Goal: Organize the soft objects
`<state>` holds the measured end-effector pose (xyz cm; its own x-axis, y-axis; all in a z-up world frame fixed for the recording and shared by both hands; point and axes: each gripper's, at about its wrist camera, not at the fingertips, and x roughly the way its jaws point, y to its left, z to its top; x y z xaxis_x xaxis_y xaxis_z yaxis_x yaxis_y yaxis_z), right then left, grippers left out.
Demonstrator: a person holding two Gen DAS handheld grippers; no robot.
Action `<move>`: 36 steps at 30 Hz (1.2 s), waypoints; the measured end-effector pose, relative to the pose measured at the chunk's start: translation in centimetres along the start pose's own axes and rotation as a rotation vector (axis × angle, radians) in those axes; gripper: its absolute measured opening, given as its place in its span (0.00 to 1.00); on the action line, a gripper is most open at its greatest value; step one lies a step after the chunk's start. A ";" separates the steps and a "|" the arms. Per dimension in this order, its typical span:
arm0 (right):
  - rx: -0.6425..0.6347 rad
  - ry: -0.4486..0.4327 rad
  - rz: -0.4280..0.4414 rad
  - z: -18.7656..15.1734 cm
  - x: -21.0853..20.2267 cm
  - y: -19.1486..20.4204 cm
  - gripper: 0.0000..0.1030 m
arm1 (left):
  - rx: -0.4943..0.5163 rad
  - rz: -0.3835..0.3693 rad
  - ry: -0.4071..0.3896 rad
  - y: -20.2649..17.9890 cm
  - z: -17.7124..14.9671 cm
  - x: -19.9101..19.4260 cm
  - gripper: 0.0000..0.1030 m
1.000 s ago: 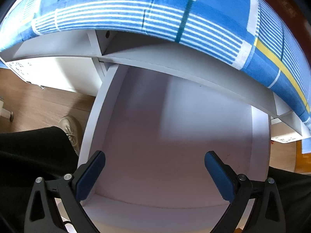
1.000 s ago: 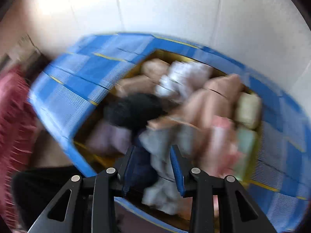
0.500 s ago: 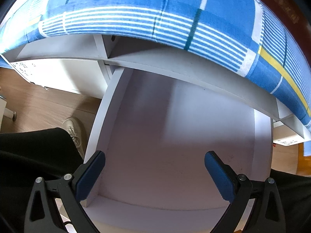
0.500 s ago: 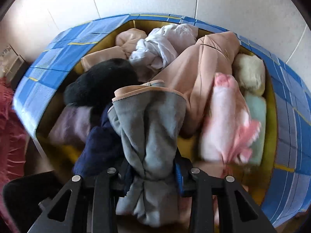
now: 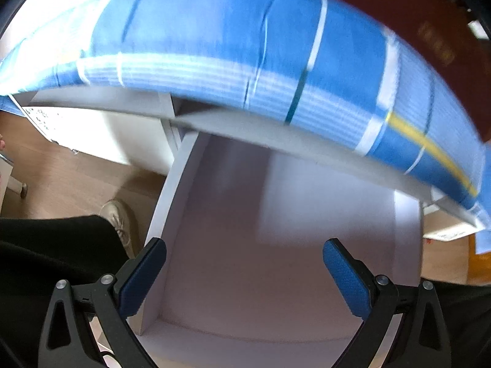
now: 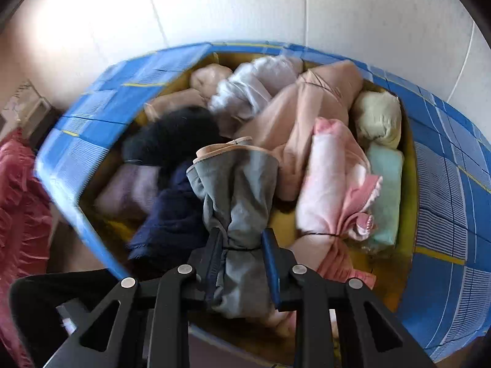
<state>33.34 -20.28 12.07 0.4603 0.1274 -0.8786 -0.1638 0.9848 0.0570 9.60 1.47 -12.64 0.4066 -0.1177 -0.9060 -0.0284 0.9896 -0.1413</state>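
Right wrist view: a grey rolled garment (image 6: pixel 236 196), tied with a dark thread near its lower end, sits in a blue plaid fabric bin (image 6: pixel 445 184) among other soft bundles. The right gripper (image 6: pixel 241 263) has just been closing and now pinches this roll at the tied waist, both blue pads pressing into the cloth. A navy bundle (image 6: pixel 172 214) lies touching the roll on one side, and a pink bundle (image 6: pixel 331 190) lies just beside it on the other; a black furry item (image 6: pixel 175 138) sits behind.

Left wrist view shows the left gripper (image 5: pixel 244 279) with jaws wide apart and nothing between them, hovering over an empty white drawer (image 5: pixel 172 208) pulled out beneath the bin.

Risks, as I judge them: the grip is on squashy cloth, so the roll could slide out when lifted. The navy bundle could also snag and be dragged over the bin's rim.
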 end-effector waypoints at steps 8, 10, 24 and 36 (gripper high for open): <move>0.114 -0.118 0.075 -3.5 -4.9 -1.4 0.40 | 0.038 -0.029 -0.135 -0.5 0.7 -4.0 1.00; 0.111 -0.173 0.108 -5.4 -7.1 -1.3 0.49 | 0.042 -0.018 -0.163 -0.5 0.8 -4.7 1.00; -0.030 -0.316 -0.140 -17.2 -14.3 2.9 0.67 | 0.124 0.057 -0.343 -1.7 -2.2 -12.0 1.00; 0.089 -0.308 -0.088 -23.4 -14.4 2.6 0.67 | 0.113 0.050 -0.432 -2.2 -7.0 -17.9 1.00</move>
<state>5.83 -22.27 13.81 0.7138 0.0577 -0.6980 -0.0408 0.9983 0.0408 -3.97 0.82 1.06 0.7523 -0.0482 -0.6571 0.0330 0.9988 -0.0354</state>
